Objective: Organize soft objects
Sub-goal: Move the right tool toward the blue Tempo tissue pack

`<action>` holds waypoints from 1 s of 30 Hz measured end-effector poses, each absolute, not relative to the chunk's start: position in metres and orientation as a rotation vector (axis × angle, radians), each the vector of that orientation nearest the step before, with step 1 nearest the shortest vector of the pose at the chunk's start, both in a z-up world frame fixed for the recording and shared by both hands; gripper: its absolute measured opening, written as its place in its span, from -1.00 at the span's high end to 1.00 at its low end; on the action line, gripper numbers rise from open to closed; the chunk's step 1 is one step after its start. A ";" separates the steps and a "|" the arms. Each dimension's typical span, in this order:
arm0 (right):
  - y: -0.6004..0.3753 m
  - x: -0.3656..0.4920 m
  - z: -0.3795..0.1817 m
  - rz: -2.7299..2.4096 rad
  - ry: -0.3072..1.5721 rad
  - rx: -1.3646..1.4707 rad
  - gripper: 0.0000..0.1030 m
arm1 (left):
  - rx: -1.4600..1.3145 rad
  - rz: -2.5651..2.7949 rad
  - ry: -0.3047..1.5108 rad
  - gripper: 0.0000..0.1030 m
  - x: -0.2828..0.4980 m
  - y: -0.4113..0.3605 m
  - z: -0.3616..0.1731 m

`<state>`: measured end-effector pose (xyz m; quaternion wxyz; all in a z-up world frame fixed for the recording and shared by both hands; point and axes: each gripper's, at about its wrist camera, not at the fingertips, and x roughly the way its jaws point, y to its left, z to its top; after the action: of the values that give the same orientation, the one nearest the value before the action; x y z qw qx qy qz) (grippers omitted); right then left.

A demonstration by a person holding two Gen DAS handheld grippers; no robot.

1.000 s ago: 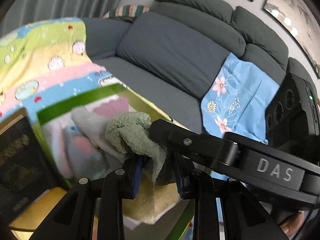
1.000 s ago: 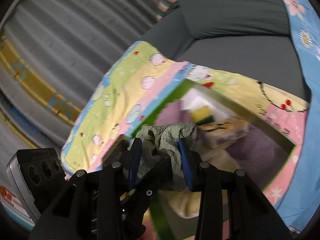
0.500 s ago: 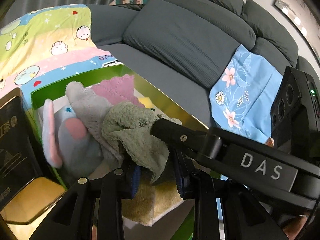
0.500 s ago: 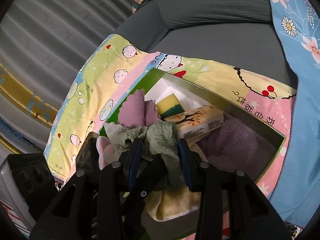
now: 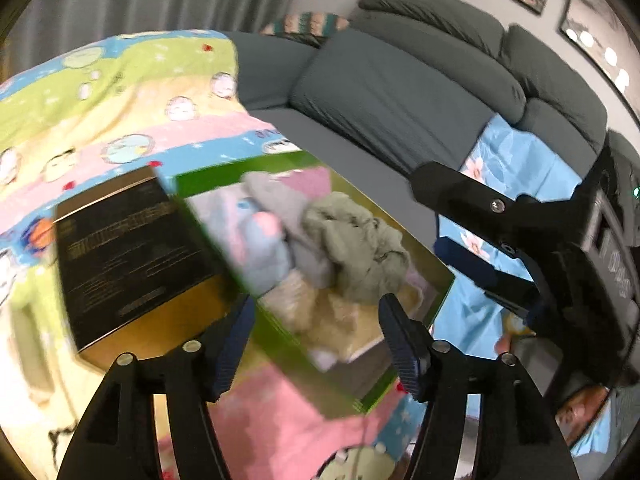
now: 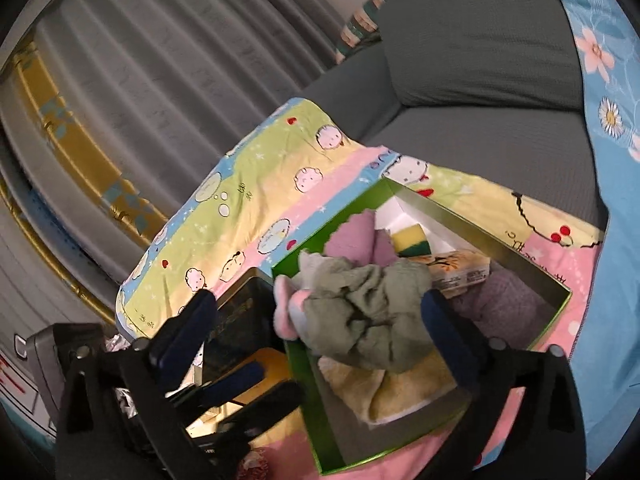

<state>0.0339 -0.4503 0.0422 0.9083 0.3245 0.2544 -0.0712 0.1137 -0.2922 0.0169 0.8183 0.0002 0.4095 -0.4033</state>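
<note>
Just opened: left gripper (image 5: 316,340) and right gripper (image 6: 320,332), both released, nothing pinched. Green cloth (image 6: 368,316) dropped into the green box (image 6: 556,308), atop the plush toy (image 6: 286,312). Best withdrawn straight up, clear of snagging folds.

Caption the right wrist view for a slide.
Open right gripper over the green box, green cloth lying released on the other soft items.

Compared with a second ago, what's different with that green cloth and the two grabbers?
Both let go: the left hand-held gripper and right hand-held gripper have just been opening, and their pads no longer press the green cloth. It now lies crumpled in the green box, atop the other soft things. Box and black box stayed put.
</note>
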 end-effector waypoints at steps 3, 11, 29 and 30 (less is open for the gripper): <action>-0.438 0.030 0.045 -0.149 0.535 0.626 -0.99 | -0.037 -0.810 0.856 -0.34 0.108 -0.258 0.025; -0.386 0.015 0.060 -0.111 0.583 0.510 -0.99 | -0.131 -0.643 0.821 -0.39 0.088 -0.156 0.027; -0.233 0.093 0.067 0.197 0.845 0.246 -0.97 | -0.277 -0.363 0.883 -0.39 0.081 -0.018 -0.016; -0.227 0.100 0.070 0.212 0.851 0.231 -0.97 | -0.300 -0.365 0.878 -0.39 0.083 -0.013 -0.015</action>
<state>0.1003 -0.2275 0.0695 0.8988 0.1117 0.4112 0.1026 0.0834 -0.0130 -0.0152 0.8783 -0.1440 0.4211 -0.1749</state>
